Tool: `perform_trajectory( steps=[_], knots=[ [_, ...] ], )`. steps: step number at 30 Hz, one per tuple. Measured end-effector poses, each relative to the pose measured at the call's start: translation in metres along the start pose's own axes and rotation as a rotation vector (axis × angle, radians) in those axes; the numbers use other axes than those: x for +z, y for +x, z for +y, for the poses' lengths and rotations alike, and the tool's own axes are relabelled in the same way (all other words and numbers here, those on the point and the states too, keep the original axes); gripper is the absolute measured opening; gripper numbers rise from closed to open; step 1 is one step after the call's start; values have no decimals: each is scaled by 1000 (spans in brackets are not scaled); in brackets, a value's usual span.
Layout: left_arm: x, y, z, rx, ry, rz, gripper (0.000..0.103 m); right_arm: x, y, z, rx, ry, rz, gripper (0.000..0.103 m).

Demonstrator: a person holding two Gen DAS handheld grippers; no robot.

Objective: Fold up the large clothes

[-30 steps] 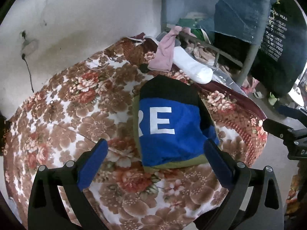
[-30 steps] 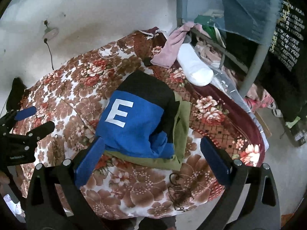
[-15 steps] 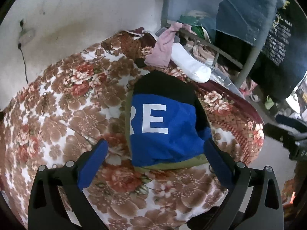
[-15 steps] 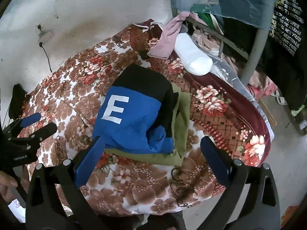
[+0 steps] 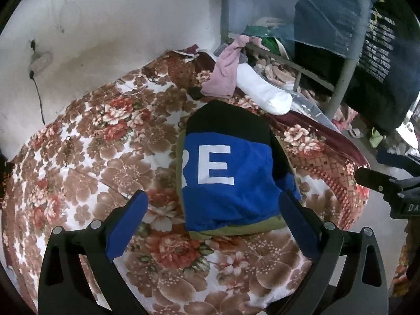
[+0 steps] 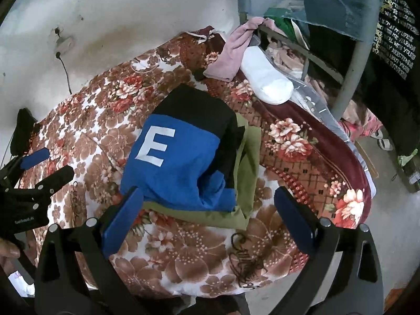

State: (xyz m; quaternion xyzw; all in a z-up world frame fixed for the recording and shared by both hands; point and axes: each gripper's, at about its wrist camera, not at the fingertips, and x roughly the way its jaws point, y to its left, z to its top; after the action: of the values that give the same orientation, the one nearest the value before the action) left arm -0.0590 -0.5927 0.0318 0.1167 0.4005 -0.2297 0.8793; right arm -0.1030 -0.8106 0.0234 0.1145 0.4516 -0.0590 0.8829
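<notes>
Blue-and-black garment, folded, white letters up, lies on olive garment, both on floral bedspread of bed, near-right of white sock.

Left tool: jaws wide apart, empty, above bedspread at stack's near edge.

Right tool: jaws wide apart, empty, likewise.

Judgement: soft, light, limp knit; layers likely slide apart. Pinch near hem corners through all layers, one tool per corner; loose blue flap at near-right may spill open.
</notes>
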Motion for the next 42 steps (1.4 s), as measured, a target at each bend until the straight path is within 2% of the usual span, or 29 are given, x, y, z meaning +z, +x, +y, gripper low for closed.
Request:
perform_trajectory(
  steps=[14,20,33,42],
  knots=[
    [-3,-2,-9,-56,-5,-5,97,-12,1,-7,-2,0,10,98],
    [-5,-6,-8,-26,-26,-46,97,-12,4,-9,-3,-8,3,98],
    [-4,-14,-16,-5,-8,-72,97,-10,10,-15,19,-36,-9,98],
    [-1,-13,-14,-3,-27,-59,98,-1,6,-26,34,-32,-51,98]
  ],
)
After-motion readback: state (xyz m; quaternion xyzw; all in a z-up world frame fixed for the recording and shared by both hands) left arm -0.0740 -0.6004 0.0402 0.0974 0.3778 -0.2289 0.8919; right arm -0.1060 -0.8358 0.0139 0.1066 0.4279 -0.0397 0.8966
